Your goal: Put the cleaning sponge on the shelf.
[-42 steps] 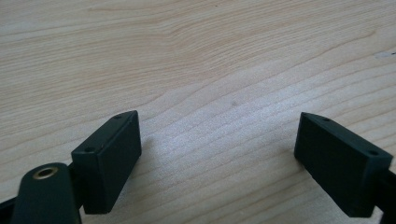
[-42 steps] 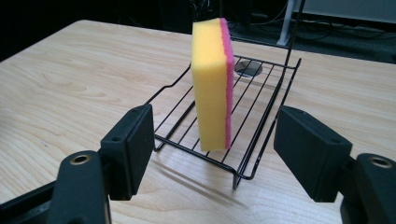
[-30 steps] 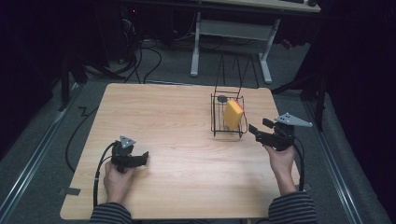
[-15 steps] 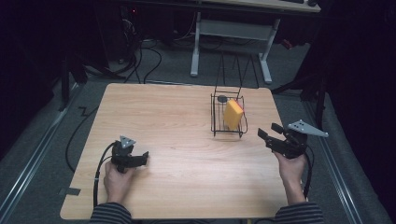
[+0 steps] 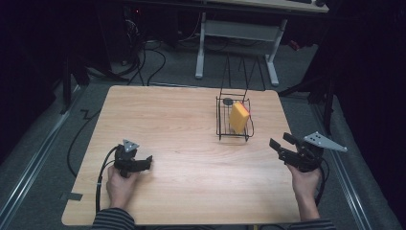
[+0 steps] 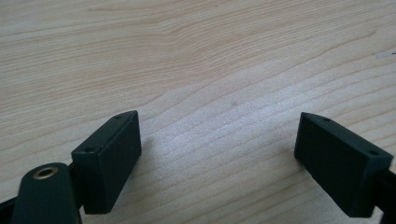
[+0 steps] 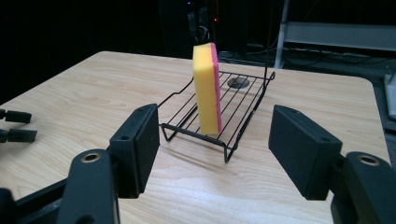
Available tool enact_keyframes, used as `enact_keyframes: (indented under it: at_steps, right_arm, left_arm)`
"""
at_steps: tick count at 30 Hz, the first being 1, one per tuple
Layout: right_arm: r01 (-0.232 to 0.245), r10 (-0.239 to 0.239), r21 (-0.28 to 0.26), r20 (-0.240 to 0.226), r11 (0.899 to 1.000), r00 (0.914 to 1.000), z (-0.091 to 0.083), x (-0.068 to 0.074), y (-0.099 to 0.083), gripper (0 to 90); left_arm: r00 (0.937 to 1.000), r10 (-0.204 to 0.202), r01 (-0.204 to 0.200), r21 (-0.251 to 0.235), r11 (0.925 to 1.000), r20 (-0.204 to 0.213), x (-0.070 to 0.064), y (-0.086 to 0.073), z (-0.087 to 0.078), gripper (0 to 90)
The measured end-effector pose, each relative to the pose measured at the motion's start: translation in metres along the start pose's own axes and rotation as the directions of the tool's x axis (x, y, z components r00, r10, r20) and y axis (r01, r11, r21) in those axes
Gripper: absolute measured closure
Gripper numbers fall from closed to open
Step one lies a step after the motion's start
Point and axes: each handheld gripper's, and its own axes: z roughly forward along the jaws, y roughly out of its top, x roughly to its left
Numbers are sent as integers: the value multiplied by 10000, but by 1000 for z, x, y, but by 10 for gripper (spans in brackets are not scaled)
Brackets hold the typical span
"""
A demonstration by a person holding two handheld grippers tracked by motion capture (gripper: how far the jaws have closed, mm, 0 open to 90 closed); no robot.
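Note:
A yellow sponge [image 5: 239, 117] with a pink side stands on edge in a black wire rack [image 5: 222, 128] at the table's right half. In the right gripper view the sponge [image 7: 207, 88] rises upright from the rack [image 7: 243, 114], straight ahead of the jaws. My right gripper [image 5: 281, 144] is held at the table's right edge, open, with nothing between its jaws, apart from the rack. My left gripper [image 5: 149, 160] rests low over the front left of the table, open, with bare wood [image 6: 219, 116] between its jaws.
A small dark disc [image 5: 228, 101] lies at the rack's far end. The wooden table [image 5: 167, 124] has bare room across its left and middle. Behind it stand a desk frame [image 5: 237, 33] and floor cables [image 5: 143, 62]. The left gripper's tips [image 7: 16, 125] appear far off.
My right gripper has drawn back from beside the rack toward the table's right edge and a little nearer the person. The left gripper has stayed put.

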Motion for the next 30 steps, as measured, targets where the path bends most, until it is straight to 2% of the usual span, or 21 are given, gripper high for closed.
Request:
enact_keyframes:
  at_steps: [16,30]
  right_arm:
    - [-9,3,-248,-262,9997,9997,-21,10,-15,341]
    - [74,-80,-114,-481,9999,9988,-17,23,-35,341]
  left_arm:
    - [10000,6,-6,5,10000,3,0,0,0,153]
    - [10000,7,-7,2,10000,5,0,0,0,153]
